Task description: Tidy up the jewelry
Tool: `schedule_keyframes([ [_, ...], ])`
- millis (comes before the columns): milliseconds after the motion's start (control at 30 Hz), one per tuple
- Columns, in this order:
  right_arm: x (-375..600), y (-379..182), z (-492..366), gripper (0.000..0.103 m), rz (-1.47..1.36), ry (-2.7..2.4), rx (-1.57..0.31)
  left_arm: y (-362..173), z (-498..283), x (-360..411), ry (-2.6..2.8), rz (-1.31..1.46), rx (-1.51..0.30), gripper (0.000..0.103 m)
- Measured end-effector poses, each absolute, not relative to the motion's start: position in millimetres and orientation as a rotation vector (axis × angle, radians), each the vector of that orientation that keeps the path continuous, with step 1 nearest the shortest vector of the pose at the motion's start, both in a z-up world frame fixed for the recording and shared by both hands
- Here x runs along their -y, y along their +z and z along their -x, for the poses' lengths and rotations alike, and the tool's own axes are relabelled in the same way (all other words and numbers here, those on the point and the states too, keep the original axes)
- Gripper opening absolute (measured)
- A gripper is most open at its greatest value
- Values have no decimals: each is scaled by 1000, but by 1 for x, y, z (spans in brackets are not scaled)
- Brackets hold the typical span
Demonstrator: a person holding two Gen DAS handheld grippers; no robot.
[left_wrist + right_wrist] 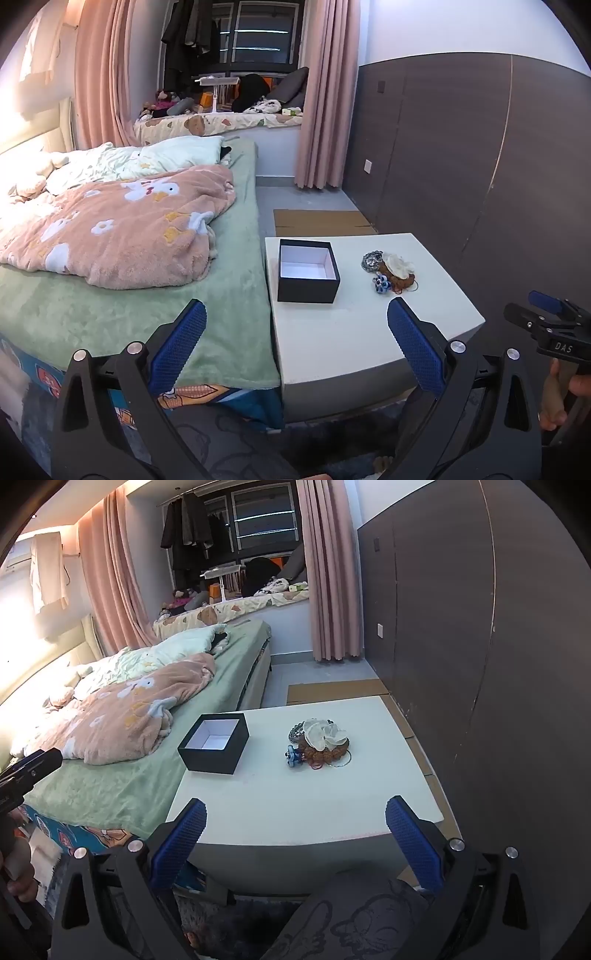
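An open black box point(308, 271) with a white inside stands on the white table point(354, 332), near its left side. It also shows in the right wrist view point(214, 743). A small pile of jewelry point(391, 269) lies to the box's right: a white flower piece, a silvery piece, a blue flower piece and brown beads. The pile shows in the right wrist view point(319, 744) too. My left gripper point(297, 332) is open and empty, held short of the table's near edge. My right gripper point(295, 829) is open and empty, also at the near edge.
A bed point(110, 258) with a green sheet and a pink blanket touches the table's left side. A dark panelled wall point(480, 166) runs along the right. Flat cardboard point(321, 221) lies on the floor behind the table. My right gripper shows at the left view's right edge point(550, 317).
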State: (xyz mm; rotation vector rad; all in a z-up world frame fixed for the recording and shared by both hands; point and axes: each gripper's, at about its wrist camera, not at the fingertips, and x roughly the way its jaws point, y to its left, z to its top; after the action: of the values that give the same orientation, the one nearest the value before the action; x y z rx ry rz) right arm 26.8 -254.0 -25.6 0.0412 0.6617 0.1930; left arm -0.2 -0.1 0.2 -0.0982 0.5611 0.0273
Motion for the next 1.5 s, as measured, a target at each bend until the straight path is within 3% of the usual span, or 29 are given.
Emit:
schedule_keyframes([
  [1500, 256, -25, -5, 95, -46, 144, -607, -2, 9, 17, -80, 107, -572, 98],
])
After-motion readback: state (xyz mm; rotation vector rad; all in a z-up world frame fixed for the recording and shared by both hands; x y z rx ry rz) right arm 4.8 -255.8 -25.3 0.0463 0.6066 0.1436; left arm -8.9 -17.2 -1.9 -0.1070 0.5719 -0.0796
